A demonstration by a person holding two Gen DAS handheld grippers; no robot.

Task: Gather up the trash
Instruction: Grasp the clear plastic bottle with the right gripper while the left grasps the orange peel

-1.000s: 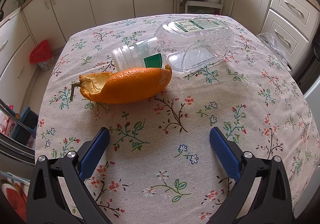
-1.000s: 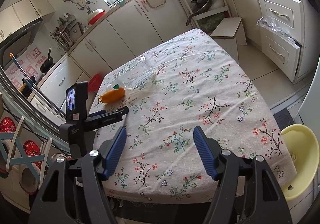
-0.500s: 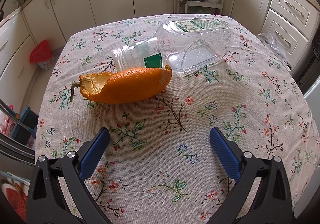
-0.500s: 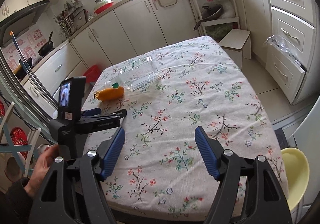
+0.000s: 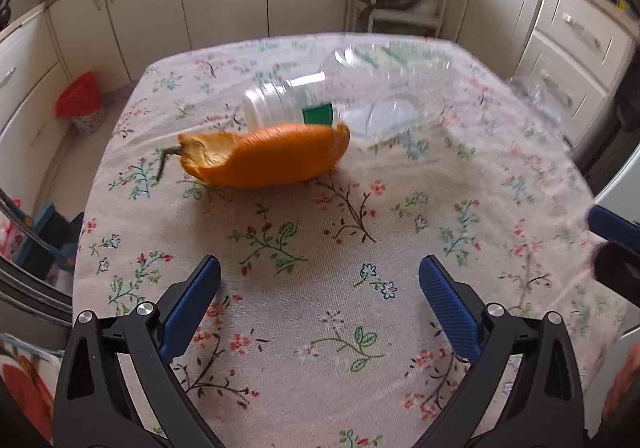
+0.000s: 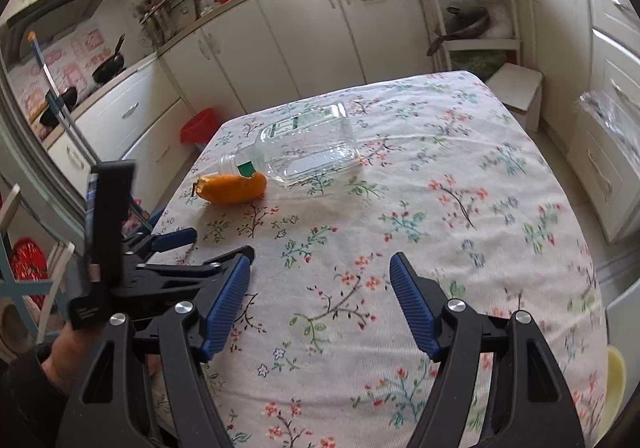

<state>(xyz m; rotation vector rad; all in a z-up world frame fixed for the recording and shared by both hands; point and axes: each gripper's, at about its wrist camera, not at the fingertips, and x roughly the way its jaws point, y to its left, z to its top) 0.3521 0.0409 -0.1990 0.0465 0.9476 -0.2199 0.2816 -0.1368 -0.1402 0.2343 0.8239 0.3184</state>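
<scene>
The orange peel [image 5: 264, 158] lies crosswise ahead of the left gripper [image 5: 320, 296], nearer than the right gripper [image 6: 320, 300]; both jaws released, empty.

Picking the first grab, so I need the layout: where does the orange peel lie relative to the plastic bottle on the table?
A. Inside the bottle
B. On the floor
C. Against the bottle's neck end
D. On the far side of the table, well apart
C: the orange peel lies on the tablecloth against the capped neck end of the plastic bottle.
</scene>
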